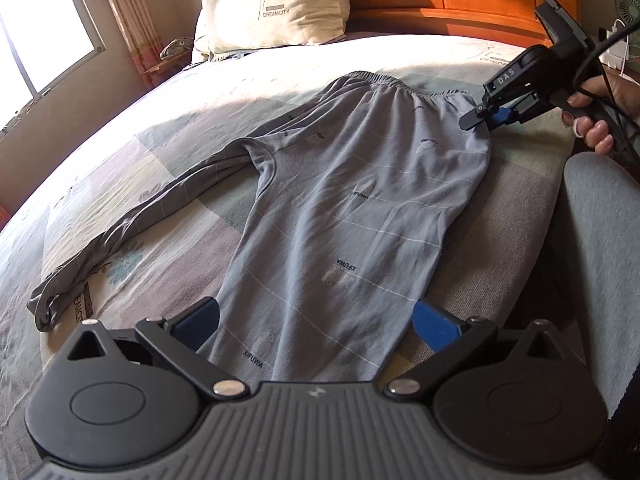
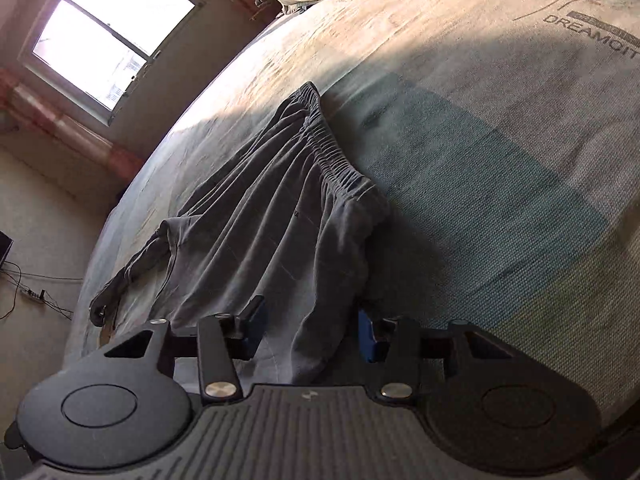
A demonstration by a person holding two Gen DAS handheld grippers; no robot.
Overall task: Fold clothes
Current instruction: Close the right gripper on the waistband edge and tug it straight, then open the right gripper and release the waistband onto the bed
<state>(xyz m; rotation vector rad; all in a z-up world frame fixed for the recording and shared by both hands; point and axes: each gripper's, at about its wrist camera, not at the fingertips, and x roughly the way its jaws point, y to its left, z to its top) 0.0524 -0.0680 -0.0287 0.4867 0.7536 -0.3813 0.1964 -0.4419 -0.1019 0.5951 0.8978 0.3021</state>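
Seeing grey trousers [image 1: 340, 200] spread flat on the bed [image 1: 160, 152], my left gripper [image 1: 316, 322] splayed wide astride one leg's end, my right gripper [image 1: 486, 116] pinching the waistband corner.

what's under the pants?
The pants lie flat on the bed; its patterned sheet shows all around them. Whatever sits directly beneath the fabric is covered.

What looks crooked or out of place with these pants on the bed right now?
The grey pants are not laid square: one leg runs straight toward the left gripper, but the other leg is twisted into a rope and splays off sideways across the bedspread. Nothing looks torn or spilled.
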